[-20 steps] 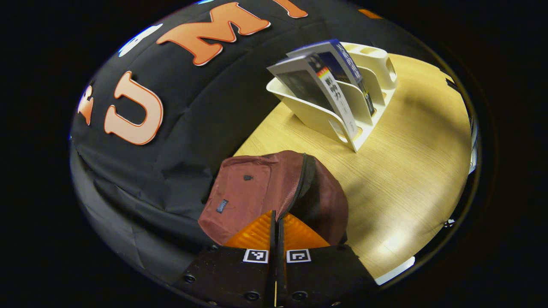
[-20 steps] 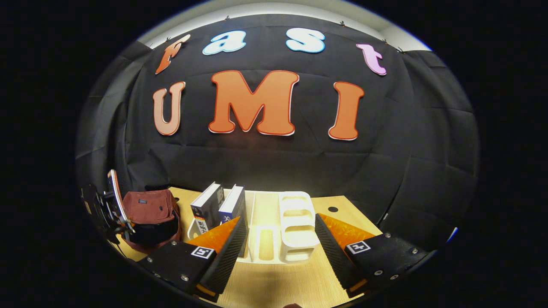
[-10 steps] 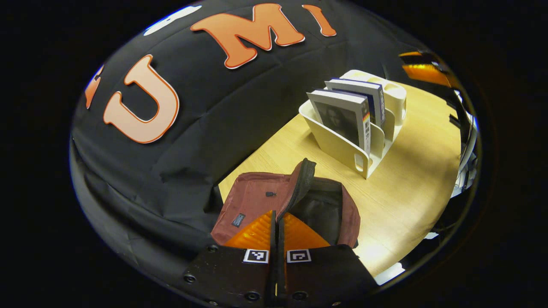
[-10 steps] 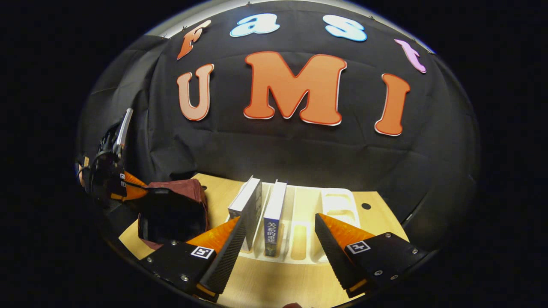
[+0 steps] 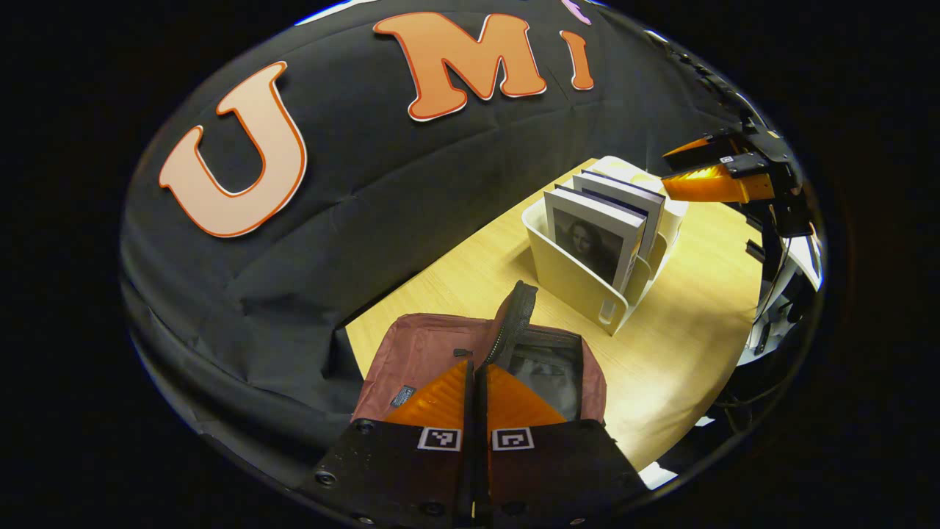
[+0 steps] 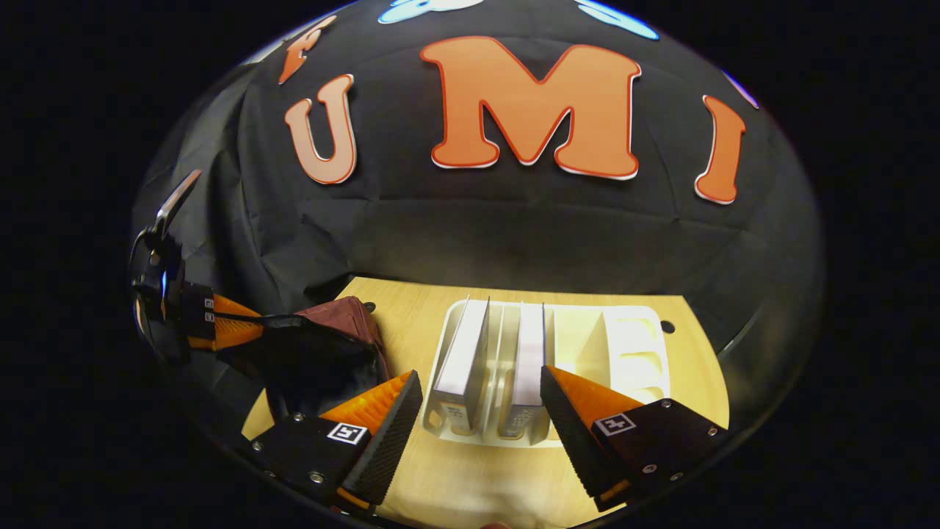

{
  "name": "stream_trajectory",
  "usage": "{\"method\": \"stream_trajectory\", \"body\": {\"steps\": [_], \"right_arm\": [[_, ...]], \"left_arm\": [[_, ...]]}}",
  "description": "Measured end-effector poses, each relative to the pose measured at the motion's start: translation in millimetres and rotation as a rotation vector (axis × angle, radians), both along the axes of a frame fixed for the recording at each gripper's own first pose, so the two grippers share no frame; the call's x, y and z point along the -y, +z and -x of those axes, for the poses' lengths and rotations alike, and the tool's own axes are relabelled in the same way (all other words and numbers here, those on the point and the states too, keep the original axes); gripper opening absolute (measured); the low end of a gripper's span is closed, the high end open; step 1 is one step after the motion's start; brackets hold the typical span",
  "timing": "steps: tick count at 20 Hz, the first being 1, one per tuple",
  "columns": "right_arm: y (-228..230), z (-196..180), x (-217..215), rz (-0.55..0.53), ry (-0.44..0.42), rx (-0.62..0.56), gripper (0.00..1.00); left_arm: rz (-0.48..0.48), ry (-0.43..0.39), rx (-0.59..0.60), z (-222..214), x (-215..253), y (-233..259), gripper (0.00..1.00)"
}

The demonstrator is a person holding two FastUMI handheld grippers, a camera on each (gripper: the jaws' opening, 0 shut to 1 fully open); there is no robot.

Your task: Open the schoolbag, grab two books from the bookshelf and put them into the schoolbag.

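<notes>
No words or numbers can be read. The schoolbag [image 5: 426,353] has a small dark tag [image 5: 402,395], low and left of middle in the left gripper view, too tiny to read. The left gripper [image 5: 475,367] and right gripper [image 6: 481,382] carry black-and-white code squares [image 5: 439,438]. Marks low on the books [image 6: 463,367] are blurry.

A light wooden table [image 6: 470,470] carries everything here. A white bookshelf rack [image 6: 624,353] stands on it, holding two upright books [image 6: 463,364] in its slots. Left of the rack, near the table's back edge by the black cloth wall, sits a maroon schoolbag [image 5: 426,353], its top gaping open. Right of the rack, a small dark hole [image 6: 667,325] marks the tabletop.
</notes>
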State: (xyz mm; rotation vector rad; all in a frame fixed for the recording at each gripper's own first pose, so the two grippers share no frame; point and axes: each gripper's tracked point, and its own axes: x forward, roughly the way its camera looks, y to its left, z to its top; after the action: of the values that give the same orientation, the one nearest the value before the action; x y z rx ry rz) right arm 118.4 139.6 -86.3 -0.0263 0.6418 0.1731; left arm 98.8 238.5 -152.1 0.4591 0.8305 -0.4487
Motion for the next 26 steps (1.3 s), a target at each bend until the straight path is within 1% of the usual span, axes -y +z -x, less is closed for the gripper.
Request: {"method": "stream_trajectory", "body": {"steps": [3, 5, 9, 11, 14, 17, 18, 19, 20, 21, 22, 23, 24, 25, 26], "right_arm": [[-10, -17, -15, 0.02, 0.023, -0.098, 0.96], [-17, -28, -26, 0.016, 0.036, -0.163, 0.96], [-40, -46, -41, -0.077, 0.002, -0.338, 0.97], [-54, -57, -36, -0.059, -0.015, -0.41, 0.97], [-75, -65, -40, -0.05, -0.02, -0.512, 0.96], [-85, -69, -45, -0.037, -0.017, -0.578, 0.95], [-90, -73, -43, -0.025, -0.034, -0.598, 0.92], [-95, -73, -43, -0.017, -0.032, -0.629, 0.92], [-97, -77, -39, -0.004, -0.047, -0.651, 0.85], [-101, -80, -35, 0.011, -0.062, -0.672, 0.7], [-101, -84, -29, 0.032, -0.083, -0.687, 0.69], [-103, -88, -26, 0.043, -0.105, -0.688, 0.52], [-106, -89, -24, 0.051, -0.119, -0.709, 0.49], [-105, -87, -23, 0.052, -0.133, -0.718, 0.34], [-106, -86, -24, 0.057, -0.133, -0.727, 0.37]], "left_arm": [[0.014, -0.018, 0.007, -5, -1, -2, 0.01], [0.025, -0.015, 0.01, -6, -4, -3, 0.01], [0.054, -0.017, 0.011, -4, -12, -7, 0.01], [0.068, -0.008, 0.011, -3, -16, -8, 0.01], [0.081, -0.007, 0.009, -2, -18, -12, 0.01], [0.087, -0.008, 0.008, -1, -18, -15, 0.01], [0.091, -0.007, 0.009, -1, -19, -15, 0.01], [0.093, -0.006, 0.007, 0, -20, -16, 0.01], [0.095, -0.005, 0.008, 0, -21, -17, 0.01], [0.097, -0.001, 0.002, 2, -21, -19, 0.01], [0.099, -0.001, 0.002, 2, -21, -19, 0.01], [0.101, 0.003, 0.0, 3, -22, -19, 0.02], [0.101, 0.005, 0.001, 3, -23, -19, 0.01], [0.103, 0.009, -0.001, 2, -23, -20, 0.01], [0.104, 0.009, -0.001, 3, -23, -20, 0.01]]}}
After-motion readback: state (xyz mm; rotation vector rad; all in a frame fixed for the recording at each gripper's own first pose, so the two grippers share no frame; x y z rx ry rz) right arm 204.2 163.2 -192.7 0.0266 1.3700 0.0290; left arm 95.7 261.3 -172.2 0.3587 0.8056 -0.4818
